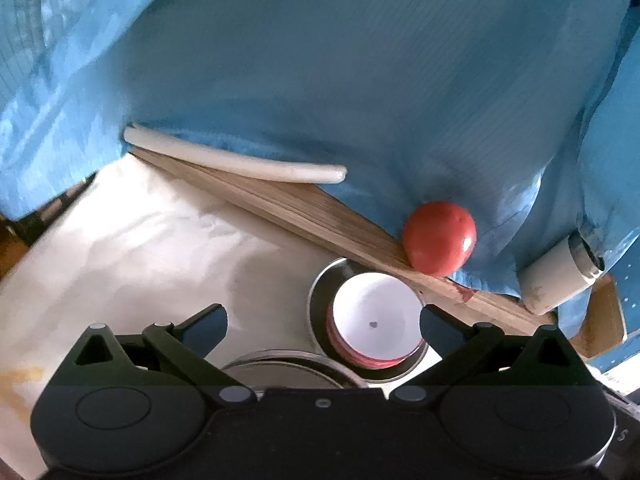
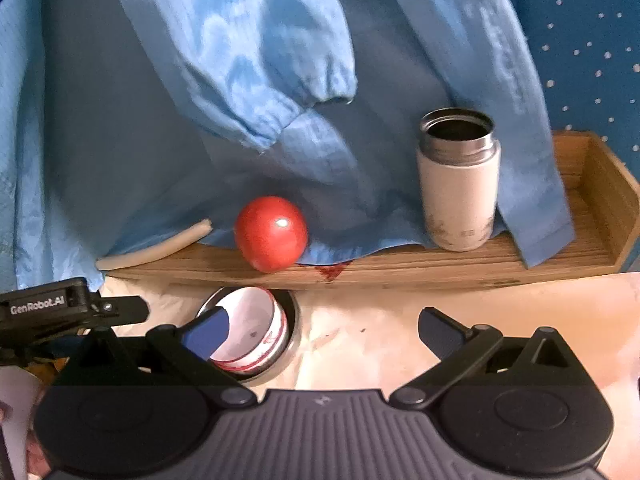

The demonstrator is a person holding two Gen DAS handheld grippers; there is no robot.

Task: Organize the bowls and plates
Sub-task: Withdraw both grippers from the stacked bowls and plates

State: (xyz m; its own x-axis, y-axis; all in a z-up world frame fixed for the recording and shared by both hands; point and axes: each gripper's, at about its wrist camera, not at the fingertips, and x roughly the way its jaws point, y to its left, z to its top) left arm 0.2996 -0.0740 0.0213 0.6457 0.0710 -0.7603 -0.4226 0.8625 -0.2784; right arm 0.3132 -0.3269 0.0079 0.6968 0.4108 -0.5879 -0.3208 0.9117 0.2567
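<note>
A white bowl with red bands (image 1: 376,328) (image 2: 256,332) sits inside a metal bowl (image 1: 320,308) (image 2: 294,320) on the pale tabletop. A second metal dish (image 1: 288,370) shows just under my left gripper's body. My left gripper (image 1: 322,324) hovers above these with its jaws wide apart and nothing held between them. My right gripper (image 2: 324,330) is open too; its left fingertip (image 2: 208,334) overlaps the white bowl in the picture, and I cannot tell whether it touches. The left gripper's tip (image 2: 72,312) enters the right wrist view at the left edge.
A wooden tray (image 2: 580,216) (image 1: 320,216) lies behind the bowls, partly draped by blue cloth (image 1: 320,80) (image 2: 200,100). On it rest a red tomato (image 1: 440,238) (image 2: 271,233), a white steel flask (image 2: 460,180) (image 1: 560,276) and a pale stick (image 1: 232,160) (image 2: 160,252). A red stain (image 2: 330,271) marks the tray.
</note>
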